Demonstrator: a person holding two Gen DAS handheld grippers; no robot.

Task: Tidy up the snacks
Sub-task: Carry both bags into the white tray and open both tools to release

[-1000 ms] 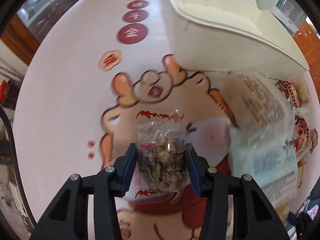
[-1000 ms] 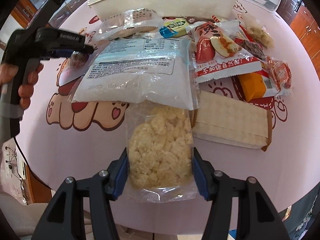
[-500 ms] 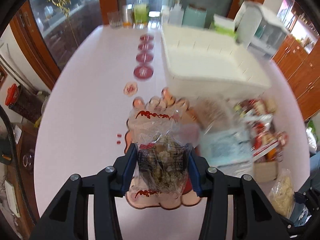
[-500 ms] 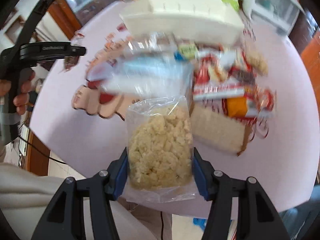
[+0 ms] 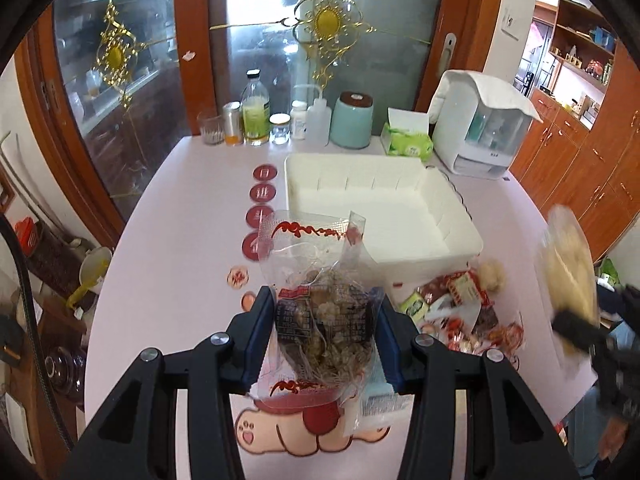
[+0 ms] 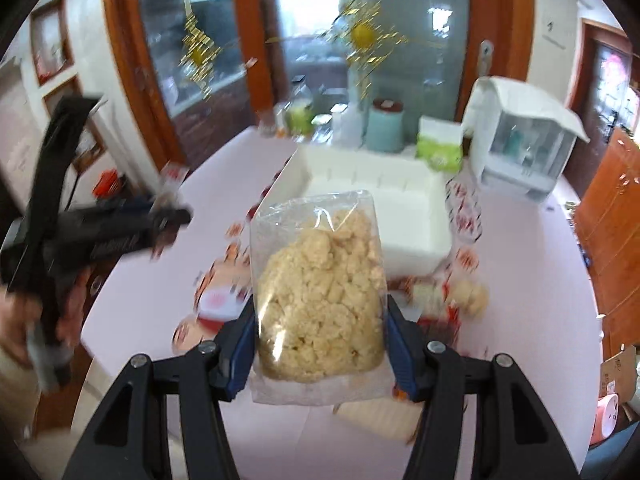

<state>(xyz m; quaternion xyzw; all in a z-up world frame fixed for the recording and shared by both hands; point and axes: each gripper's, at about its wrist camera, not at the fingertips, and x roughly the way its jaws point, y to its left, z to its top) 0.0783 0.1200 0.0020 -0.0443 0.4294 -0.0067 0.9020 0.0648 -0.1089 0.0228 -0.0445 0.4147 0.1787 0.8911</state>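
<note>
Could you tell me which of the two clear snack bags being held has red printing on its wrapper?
The bag of brown nutty clusters in the left gripper: red lettering crosses its top and bottom seals. The bag of pale yellow crumbly snack in the right gripper is plain.

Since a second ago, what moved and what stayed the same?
Both grippers lifted their bags up off the table: the left gripper with the brown snack bag, the right gripper with the yellow crumbly bag. Both grips stayed shut. The white bin stayed empty, the snack pile untouched.
</note>
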